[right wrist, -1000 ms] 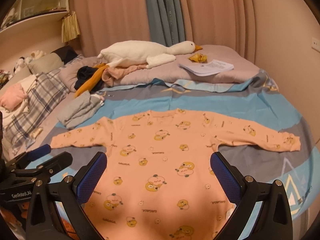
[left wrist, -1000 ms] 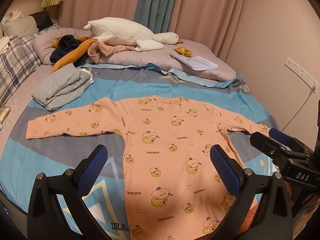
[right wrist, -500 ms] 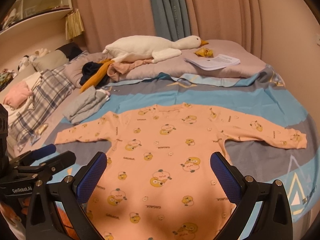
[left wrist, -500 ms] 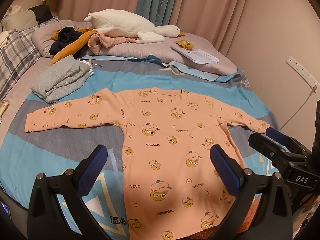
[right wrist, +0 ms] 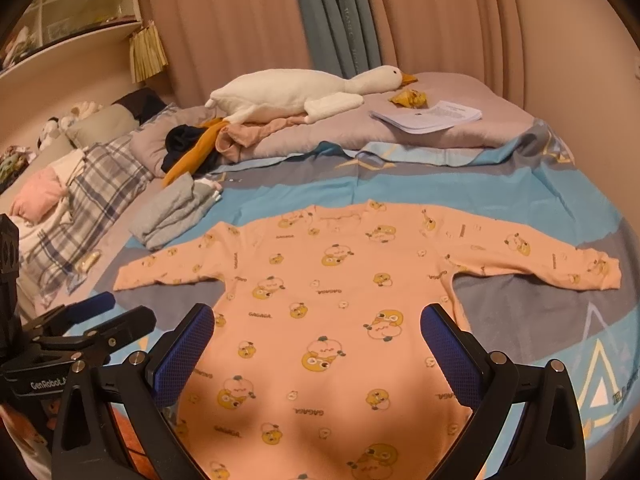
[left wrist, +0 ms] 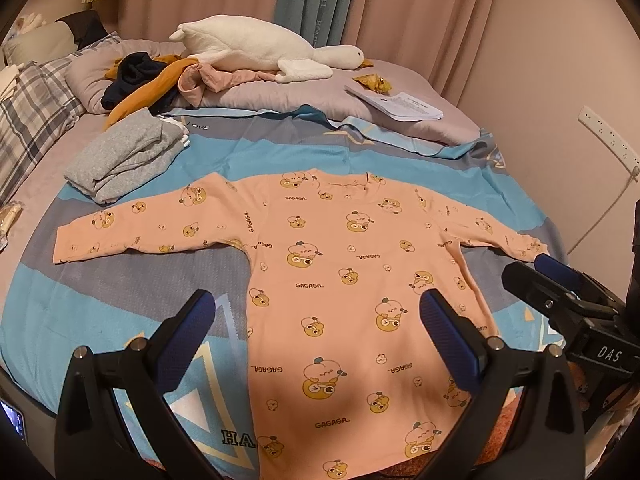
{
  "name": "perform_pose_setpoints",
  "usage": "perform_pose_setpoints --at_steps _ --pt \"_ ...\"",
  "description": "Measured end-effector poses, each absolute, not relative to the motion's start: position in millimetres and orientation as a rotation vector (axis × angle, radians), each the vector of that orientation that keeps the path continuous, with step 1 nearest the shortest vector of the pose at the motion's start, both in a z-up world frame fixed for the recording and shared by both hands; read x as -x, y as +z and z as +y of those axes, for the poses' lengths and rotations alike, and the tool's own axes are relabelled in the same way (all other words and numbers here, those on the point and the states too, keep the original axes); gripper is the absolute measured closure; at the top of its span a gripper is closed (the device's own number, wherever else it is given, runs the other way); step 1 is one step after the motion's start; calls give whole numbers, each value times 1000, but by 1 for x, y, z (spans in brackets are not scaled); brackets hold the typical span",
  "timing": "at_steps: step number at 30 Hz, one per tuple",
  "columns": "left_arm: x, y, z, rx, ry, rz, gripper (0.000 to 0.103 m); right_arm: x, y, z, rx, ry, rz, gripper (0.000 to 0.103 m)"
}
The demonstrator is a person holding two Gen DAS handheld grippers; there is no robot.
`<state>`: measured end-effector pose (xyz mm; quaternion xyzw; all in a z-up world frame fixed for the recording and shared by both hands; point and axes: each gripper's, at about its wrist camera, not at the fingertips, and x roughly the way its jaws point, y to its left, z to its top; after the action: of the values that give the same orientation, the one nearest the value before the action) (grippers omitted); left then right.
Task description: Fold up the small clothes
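Observation:
A small peach long-sleeved shirt with yellow cartoon prints lies flat on the bed, both sleeves spread out, hem nearest me. It also shows in the right wrist view. My left gripper is open and empty, held above the lower half of the shirt. My right gripper is open and empty too, above the shirt's lower half. The right gripper shows in the left wrist view past the shirt's right edge. The left gripper shows in the right wrist view by the left sleeve.
A folded grey garment lies past the left sleeve. A heap of dark, mustard and pink clothes and a white goose plush lie on the pillows. Papers sit at the back right. A wall with a power strip runs on the right.
Both grippers have drawn back and risen a little, so the shirt sits slightly farther off in both views. Both stay open. The shirt has not moved.

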<state>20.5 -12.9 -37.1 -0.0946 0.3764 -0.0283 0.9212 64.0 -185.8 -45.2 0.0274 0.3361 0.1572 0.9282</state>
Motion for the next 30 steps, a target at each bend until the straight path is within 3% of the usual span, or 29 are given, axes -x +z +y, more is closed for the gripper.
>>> perform_pose_setpoints --at_steps 30 --pt "-18 -39 -12 185 -52 782 1 -63 -48 -183 -76 360 724 1"
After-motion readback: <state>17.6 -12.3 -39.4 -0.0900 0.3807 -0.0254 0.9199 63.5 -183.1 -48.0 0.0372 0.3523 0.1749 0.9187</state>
